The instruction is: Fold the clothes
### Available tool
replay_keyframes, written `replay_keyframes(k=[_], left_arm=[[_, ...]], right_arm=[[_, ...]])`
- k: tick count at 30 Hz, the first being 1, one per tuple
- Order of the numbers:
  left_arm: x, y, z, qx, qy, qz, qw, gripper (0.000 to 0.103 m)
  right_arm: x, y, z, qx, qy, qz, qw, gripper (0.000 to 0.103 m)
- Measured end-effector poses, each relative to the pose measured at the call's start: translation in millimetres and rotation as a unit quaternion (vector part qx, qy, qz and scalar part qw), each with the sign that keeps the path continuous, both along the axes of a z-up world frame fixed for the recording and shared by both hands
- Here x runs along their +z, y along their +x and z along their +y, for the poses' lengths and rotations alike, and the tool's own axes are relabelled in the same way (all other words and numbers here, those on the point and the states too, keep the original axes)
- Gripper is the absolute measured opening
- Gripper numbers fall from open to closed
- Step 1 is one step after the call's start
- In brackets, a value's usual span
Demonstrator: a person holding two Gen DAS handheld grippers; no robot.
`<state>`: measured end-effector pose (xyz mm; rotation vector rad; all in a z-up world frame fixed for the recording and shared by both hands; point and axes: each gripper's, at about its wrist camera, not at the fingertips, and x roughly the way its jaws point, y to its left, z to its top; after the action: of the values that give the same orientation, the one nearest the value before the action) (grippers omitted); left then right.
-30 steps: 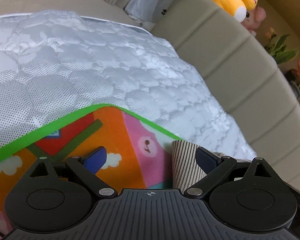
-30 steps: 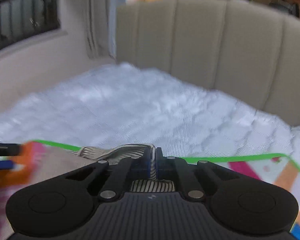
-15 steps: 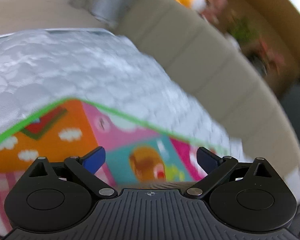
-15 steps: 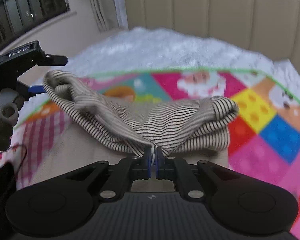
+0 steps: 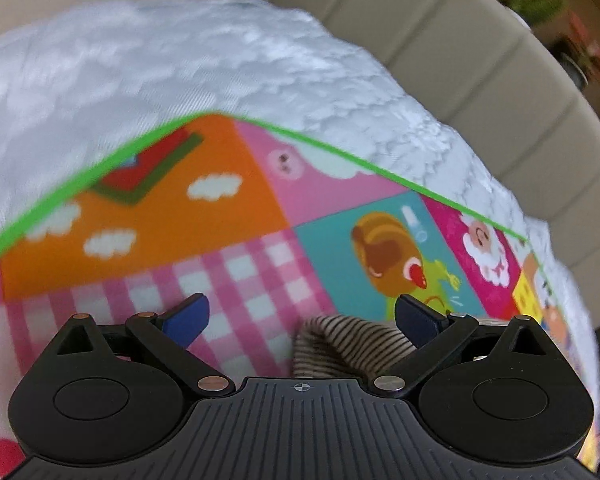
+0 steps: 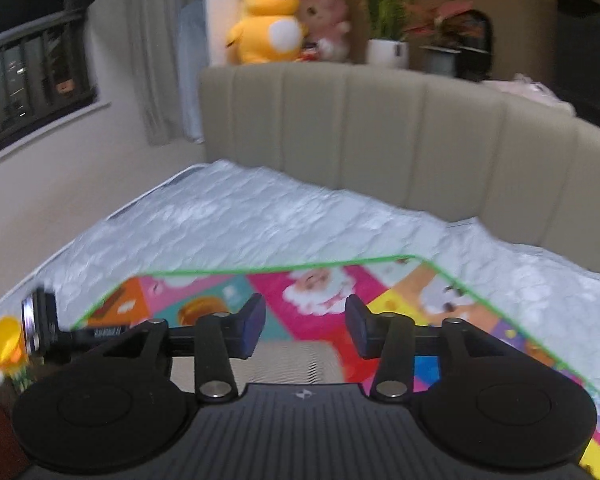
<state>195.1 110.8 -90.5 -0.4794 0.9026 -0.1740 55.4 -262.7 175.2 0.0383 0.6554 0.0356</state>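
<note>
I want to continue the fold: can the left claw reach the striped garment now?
Probably yes: the left claw is open, the striped garment lies between its fingers, nothing in the way.

Right gripper (image 6: 305, 326): was clamped on the striped garment (image 6: 292, 364) through 0.5 s ago, fingers now spread, nothing between them. Garment no longer lifted and draped, lies low on the play mat (image 6: 384, 300) below it. Left gripper (image 5: 300, 316) view panned back from mattress to the mat; a striped fold (image 5: 340, 344) reappears near its right finger.
</note>
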Motion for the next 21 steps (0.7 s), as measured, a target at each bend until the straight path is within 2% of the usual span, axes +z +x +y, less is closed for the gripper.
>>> replay_keyframes(k=[1,4,7,9,11,14,16,18,21], left_arm=[[2,-1,0,-0.004,-0.014,-0.001,0.9999,0.102],[8,-5,-1,-0.018,-0.057,-0.006,0.9982,0.102],[31,-6,-20,-0.052,-0.043,-0.005,0.9977,0.102],[60,-11,-33,-0.071,-0.048,-0.003,0.9963,0.102],[98,-19,-41,-0.086,-0.049,0.008,0.995,0.102],[165,-40,-51,-0.097,-0.029,0.002,0.9949,0.102],[217,-67,-53,-0.097,0.001,-0.025,0.995,0.102],[267,-101,-54,-0.092,0.03,-0.055,0.9938,0.102],[334,-155,-56,-0.079,0.063,-0.092,0.9907,0.103]], right_arm=[[8,1,-7,-0.01,0.007,0.001,1.0,0.047],[27,-3,-28,-0.025,0.035,0.004,0.999,0.058],[30,-15,-48,-0.019,0.042,-0.005,0.999,0.061],[29,-25,-63,-0.021,0.051,-0.012,0.998,0.061],[27,-37,-74,-0.014,0.062,-0.025,0.998,0.061],[27,-54,-89,0.006,0.074,-0.062,0.995,0.061],[24,-60,-100,0.02,0.096,-0.077,0.992,0.068],[20,-58,-109,0.031,0.124,-0.08,0.989,0.084],[16,-41,-119,0.034,0.178,-0.076,0.98,0.088]])
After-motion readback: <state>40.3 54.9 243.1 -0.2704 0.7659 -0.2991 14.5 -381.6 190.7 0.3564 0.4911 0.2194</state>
